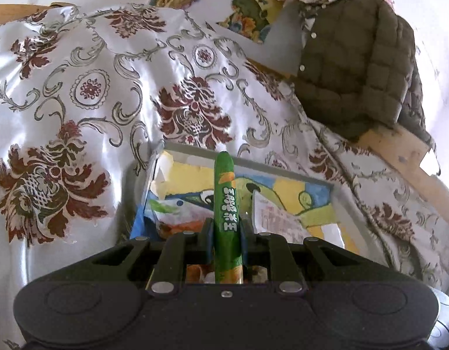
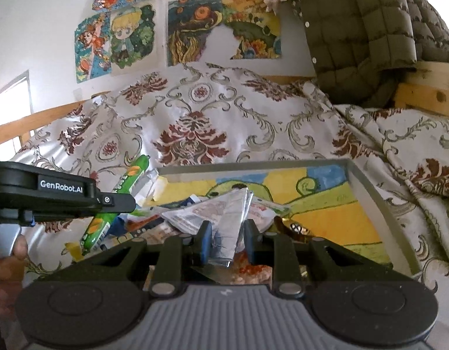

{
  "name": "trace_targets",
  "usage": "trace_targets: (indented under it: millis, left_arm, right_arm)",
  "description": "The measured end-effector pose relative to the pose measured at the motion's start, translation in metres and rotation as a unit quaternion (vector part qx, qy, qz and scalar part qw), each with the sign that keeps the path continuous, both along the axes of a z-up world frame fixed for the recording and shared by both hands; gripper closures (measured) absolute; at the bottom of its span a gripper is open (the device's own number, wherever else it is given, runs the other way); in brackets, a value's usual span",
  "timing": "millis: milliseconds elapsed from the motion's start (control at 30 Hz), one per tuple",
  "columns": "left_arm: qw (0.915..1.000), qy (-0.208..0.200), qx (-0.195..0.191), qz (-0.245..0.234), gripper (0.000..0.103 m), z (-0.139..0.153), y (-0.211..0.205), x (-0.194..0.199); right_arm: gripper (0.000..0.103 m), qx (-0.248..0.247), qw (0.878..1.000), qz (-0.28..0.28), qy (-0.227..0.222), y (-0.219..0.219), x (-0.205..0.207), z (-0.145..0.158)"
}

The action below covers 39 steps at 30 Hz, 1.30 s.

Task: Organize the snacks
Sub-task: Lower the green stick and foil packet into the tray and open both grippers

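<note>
Two hand-held grippers are at work over one grey tray (image 2: 379, 192) lying on the floral bedspread (image 1: 108, 93). The left gripper (image 1: 226, 240) pinches one green sausage stick (image 1: 226, 204), held above the tray's left edge. The right gripper (image 2: 226, 240) is clamped on one silver foil packet (image 2: 233, 221) above the tray's middle. Several more wrappers lie heaped in the tray, overlapping and too hard to count. One gold-wrapped sweet (image 2: 294, 229) shows partly behind the right finger.
</note>
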<state>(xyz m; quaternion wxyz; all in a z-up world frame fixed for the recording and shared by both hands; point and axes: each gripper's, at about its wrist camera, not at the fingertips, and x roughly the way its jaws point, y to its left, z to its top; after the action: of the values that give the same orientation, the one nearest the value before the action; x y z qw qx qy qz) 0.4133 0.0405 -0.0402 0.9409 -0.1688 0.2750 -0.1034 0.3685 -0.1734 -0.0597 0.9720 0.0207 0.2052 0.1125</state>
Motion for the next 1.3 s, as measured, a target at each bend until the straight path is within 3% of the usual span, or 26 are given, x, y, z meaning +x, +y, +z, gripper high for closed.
trace_targets:
  millis: [300, 800, 1100, 1167, 1300]
  left_arm:
    - [0.9993, 0.029, 0.020, -0.009, 0.084, -0.006, -0.007, 0.002]
    - [0.9991, 0.030, 0.026, -0.014, 0.081, -0.005, -0.010, 0.001]
    - [0.9994, 0.008, 0.034, -0.003, 0.059, 0.007, -0.009, -0.006]
    - [0.9993, 0.000, 0.037, 0.002, 0.047, 0.013, -0.009, -0.009]
    - [0.9985, -0.019, 0.050, 0.012, 0.037, 0.025, -0.009, -0.019]
  right_arm:
    - [0.074, 0.005, 1.000, -0.001, 0.015, -0.001, 0.001, -0.001]
    - [0.064, 0.008, 1.000, -0.010, 0.017, -0.006, 0.001, -0.001]
    - [0.047, 0.005, 1.000, -0.022, -0.001, -0.010, -0.005, 0.011]
    - [0.042, 0.007, 1.000, -0.026, -0.010, -0.012, -0.008, 0.017]
    - [0.031, 0.014, 0.999, -0.034, -0.026, -0.017, -0.014, 0.032]
